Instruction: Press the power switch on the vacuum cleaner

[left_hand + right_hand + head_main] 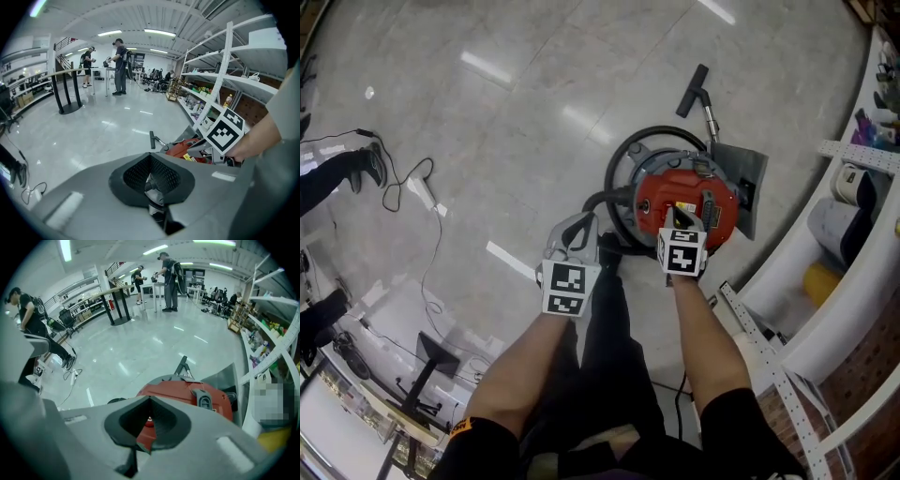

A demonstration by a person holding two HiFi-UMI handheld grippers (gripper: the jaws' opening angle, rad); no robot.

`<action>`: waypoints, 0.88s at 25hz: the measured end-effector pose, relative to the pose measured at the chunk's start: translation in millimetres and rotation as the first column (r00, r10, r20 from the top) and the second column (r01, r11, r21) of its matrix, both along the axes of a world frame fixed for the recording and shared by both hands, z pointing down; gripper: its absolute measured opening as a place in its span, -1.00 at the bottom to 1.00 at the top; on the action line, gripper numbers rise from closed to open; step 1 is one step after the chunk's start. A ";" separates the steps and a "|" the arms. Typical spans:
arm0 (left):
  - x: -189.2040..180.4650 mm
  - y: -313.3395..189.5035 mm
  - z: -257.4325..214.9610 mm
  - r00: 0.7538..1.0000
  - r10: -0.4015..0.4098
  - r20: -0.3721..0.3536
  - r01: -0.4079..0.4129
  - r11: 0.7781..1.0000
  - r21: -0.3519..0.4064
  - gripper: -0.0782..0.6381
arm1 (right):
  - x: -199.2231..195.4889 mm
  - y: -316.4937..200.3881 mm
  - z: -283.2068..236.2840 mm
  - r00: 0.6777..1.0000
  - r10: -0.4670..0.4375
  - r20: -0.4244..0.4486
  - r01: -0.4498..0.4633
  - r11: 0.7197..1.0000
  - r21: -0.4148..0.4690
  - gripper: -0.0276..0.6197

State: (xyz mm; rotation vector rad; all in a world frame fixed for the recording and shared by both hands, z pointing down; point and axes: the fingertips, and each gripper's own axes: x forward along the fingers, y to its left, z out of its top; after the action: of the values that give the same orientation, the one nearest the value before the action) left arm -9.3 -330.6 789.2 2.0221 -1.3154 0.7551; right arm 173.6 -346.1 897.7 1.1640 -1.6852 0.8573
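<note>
Right claw (682,220), jaws together as one blunt tip, hovers over the red vacuum cleaner (656,197), probably for pressing; left claw (572,232), also closed, waits clear at 9 o'clock.

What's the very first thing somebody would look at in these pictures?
Probably the bright red vacuum cleaner on the shiny grey floor, beside the white shelves on the right, with its black hose looped round it. The right claw, shut, is right above its red top. The left claw, also shut, is off to the side, away from it.
</note>
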 end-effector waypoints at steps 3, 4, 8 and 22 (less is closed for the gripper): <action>-5.7 4.4 -16.7 1.000 -0.011 -0.013 0.012 1.000 0.016 -0.74 | -7.8 8.4 -21.3 1.000 -0.005 0.008 0.004 1.000 0.030 -0.94; -7.1 5.0 -22.0 1.000 -0.013 -0.021 0.013 1.000 0.025 -0.74 | -9.4 9.5 -28.2 1.000 -0.002 0.010 0.002 0.999 0.043 -0.94; -13.8 12.3 -46.0 0.999 -0.009 -0.035 0.011 0.998 0.069 -0.74 | -16.7 13.1 -62.0 0.999 0.016 0.029 -0.019 0.994 0.111 -0.94; -48.6 126.1 -149.6 0.996 -0.019 -0.087 0.035 0.980 0.196 -0.74 | -83.6 114.8 -219.9 0.989 0.042 0.139 -0.086 0.942 0.325 -0.94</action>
State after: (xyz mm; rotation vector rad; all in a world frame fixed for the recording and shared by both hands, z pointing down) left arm -57.9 -204.5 639.5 2.1606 -1.4130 0.5376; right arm 90.0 -231.3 677.8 1.4203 -1.9611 0.7189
